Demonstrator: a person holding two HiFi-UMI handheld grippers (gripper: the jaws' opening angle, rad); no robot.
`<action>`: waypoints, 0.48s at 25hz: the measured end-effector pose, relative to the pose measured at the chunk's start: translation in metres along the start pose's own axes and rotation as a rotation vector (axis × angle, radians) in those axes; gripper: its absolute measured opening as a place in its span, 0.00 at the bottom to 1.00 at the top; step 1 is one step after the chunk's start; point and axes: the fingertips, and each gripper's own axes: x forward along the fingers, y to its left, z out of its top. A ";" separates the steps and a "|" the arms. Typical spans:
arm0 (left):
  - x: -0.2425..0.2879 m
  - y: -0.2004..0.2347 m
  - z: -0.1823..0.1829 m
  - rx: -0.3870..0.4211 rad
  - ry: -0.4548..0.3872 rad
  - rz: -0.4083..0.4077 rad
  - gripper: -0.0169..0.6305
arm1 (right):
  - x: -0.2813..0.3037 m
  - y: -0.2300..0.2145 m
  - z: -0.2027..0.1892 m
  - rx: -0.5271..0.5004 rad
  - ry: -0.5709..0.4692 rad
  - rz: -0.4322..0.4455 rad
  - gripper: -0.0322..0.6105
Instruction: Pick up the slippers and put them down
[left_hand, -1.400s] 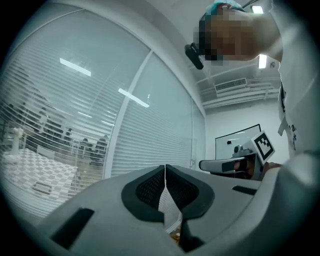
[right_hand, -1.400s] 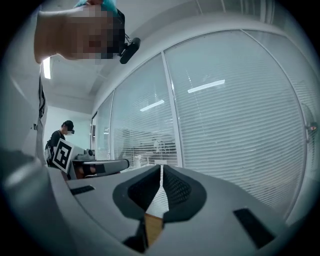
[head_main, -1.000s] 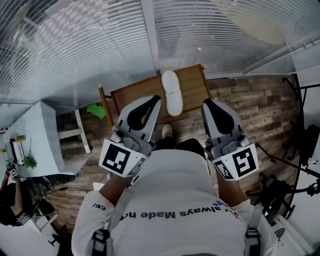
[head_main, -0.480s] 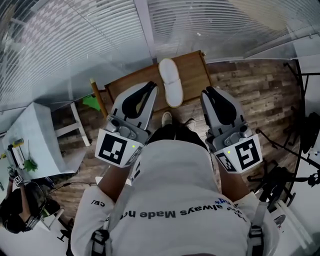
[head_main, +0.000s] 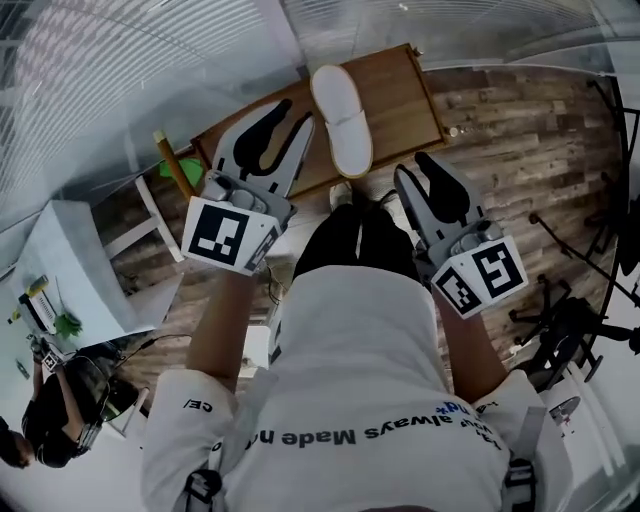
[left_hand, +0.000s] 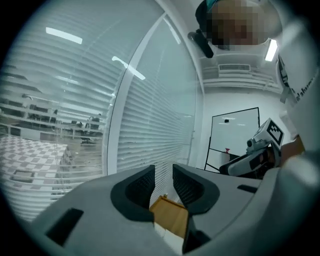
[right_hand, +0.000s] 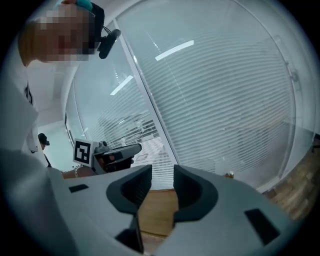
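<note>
A low brown wooden table (head_main: 400, 85) carries one soft white slipper (head_main: 342, 125), lying lengthwise. The left gripper (head_main: 275, 130) and right gripper (head_main: 440, 190) hover short of it, their jaws opening on nothing. This looks like the approach; next, one gripper must straddle the slipper.

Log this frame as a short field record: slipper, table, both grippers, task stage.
slipper: one white slipper lying on the table, untouched
table: low wooden table beside the blinds
left gripper: left gripper, left of the slipper, jaws opening, nothing between them
right gripper: right gripper, jaws opening, nothing between them
task stage: slipper not yet picked up
</note>
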 end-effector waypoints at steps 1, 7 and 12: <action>0.007 0.004 -0.011 0.003 0.017 -0.005 0.17 | 0.003 -0.006 -0.011 0.017 0.010 -0.009 0.22; 0.049 0.033 -0.088 0.036 0.129 -0.015 0.19 | 0.023 -0.048 -0.080 0.129 0.077 -0.069 0.26; 0.079 0.050 -0.143 0.065 0.201 -0.041 0.23 | 0.034 -0.072 -0.140 0.210 0.151 -0.102 0.28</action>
